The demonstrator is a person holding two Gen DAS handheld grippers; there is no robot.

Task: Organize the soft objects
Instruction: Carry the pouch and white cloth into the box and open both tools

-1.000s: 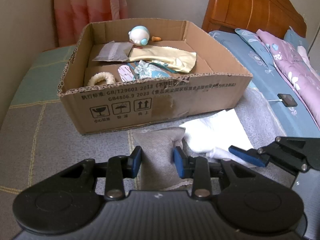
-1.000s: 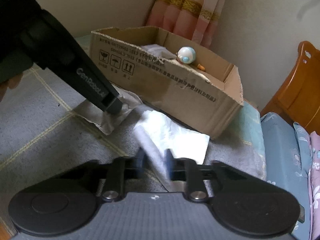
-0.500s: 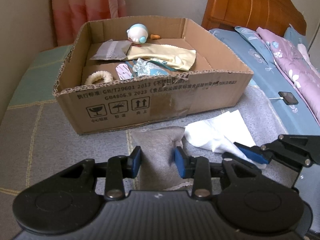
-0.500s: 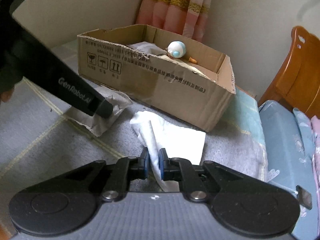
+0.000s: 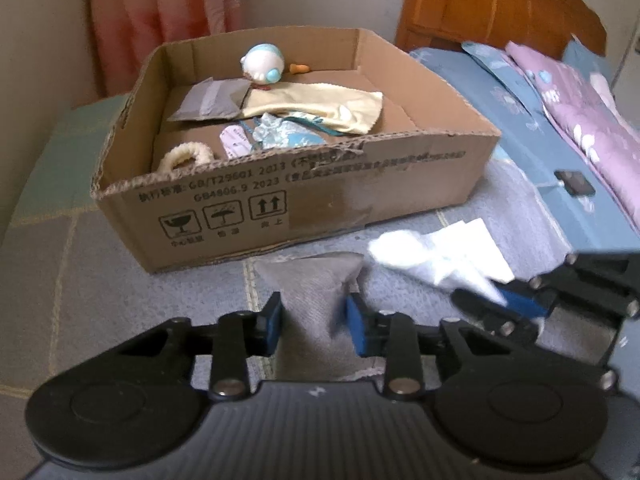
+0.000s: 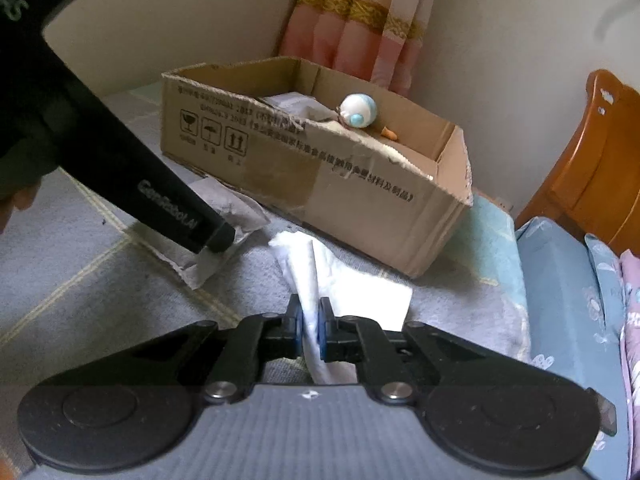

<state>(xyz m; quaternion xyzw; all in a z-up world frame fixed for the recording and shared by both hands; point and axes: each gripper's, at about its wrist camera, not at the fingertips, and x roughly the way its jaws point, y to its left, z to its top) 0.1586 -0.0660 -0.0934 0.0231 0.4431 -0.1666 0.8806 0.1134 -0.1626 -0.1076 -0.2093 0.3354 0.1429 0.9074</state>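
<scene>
A grey cloth (image 5: 310, 280) lies on the grey blanket in front of a cardboard box (image 5: 320, 208). My left gripper (image 5: 314, 316) straddles it, its jaws closing, and the cloth is bunched into a peak between the blue pads. Just to its right lies a white cloth (image 5: 404, 246), gathered into a ridge. In the right wrist view, my right gripper (image 6: 310, 320) is shut on the near part of the white cloth (image 6: 352, 284). The left gripper's black finger (image 6: 216, 240) presses on the grey cloth (image 6: 236, 208). The box holds a white-and-blue plush toy (image 5: 262, 64), a yellow cloth (image 5: 320, 104) and a cream ring (image 5: 184, 156).
A bed with a blue sheet and purple quilt (image 5: 560, 120) runs along the right, and a small black object (image 5: 576, 184) rests on it. A wooden headboard (image 5: 480, 8) and a pink curtain (image 5: 160, 12) stand behind the box. A hand (image 6: 12, 204) shows at the left edge.
My right gripper's jaws closed onto the white cloth and drew it into a ridge. My left gripper's jaws narrowed, pushing the grey cloth up into a peak.
</scene>
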